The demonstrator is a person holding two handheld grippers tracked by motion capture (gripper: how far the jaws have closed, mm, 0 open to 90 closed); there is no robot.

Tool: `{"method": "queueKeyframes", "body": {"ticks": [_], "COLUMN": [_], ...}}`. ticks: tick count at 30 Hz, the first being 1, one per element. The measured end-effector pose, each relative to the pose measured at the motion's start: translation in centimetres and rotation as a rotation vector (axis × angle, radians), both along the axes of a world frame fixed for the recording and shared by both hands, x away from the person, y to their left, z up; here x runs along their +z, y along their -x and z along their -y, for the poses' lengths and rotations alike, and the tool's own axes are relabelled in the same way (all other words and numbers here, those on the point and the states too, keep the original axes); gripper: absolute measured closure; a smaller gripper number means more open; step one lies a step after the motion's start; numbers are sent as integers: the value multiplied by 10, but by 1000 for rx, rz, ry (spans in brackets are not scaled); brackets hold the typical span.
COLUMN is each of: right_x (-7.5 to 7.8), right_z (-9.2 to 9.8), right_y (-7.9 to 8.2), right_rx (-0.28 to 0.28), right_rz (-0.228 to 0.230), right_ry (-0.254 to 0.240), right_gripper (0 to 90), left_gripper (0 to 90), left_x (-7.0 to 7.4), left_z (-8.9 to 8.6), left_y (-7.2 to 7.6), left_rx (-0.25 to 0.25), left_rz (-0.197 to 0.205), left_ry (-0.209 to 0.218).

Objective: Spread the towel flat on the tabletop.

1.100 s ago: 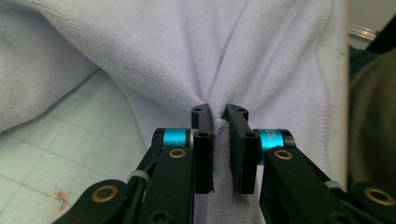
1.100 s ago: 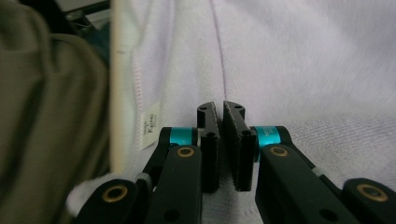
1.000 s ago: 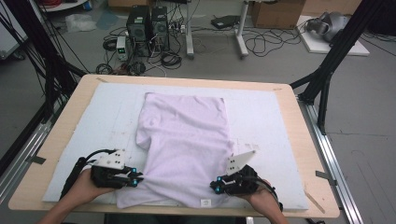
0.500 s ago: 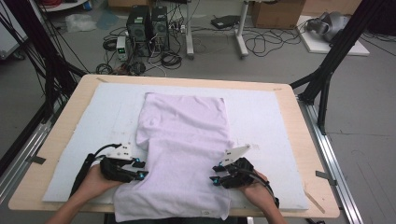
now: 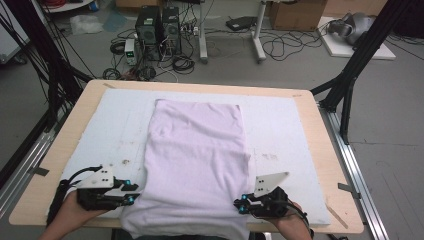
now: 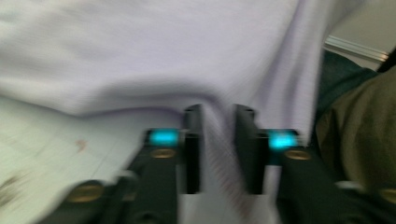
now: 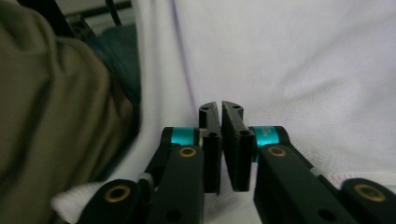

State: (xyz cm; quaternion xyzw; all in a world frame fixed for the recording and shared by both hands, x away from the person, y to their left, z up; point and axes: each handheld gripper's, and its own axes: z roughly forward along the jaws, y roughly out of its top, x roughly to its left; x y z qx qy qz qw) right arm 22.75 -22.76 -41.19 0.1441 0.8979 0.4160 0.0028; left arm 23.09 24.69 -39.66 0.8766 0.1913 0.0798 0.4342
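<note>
The lilac garment [image 5: 197,165] is flanked near its near hem by the left gripper [image 5: 131,192], seemingly parted around a fold after opening, and the right gripper [image 5: 241,205], which has just closed together.

No readable text anywhere.
Right gripper [image 7: 220,140]: faint dark print on its teal ring, in the right gripper view, too small and blurred to make out. No label, brand, number or sign legible on the cloth [image 5: 197,165], on the mat [image 5: 280,125] or on the boxes [image 5: 295,14] on the floor past the worktop's far edge.
</note>
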Motion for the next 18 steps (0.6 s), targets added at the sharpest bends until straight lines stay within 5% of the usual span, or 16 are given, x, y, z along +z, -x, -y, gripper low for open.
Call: {"method": "queueKeyframes", "body": {"ticks": [4, 12, 18], "right_x": [6, -26, -27], "right_z": [-3, -21, -24], "right_y": [-14, -50, -57], "right_rx": [-58, -107, -110], "right_rz": [43, 7, 14], "right_ry": [0, 123, 112], "right_gripper": [690, 628, 664], "left_gripper": [585, 589, 823], "left_x": [-7, -42, -42], "left_z": [5, 41, 46], "left_y": [-18, -48, -46], "left_rx": [27, 54, 43], "left_rz": [-21, -93, -80], "left_ry": [-7, -86, -84]}}
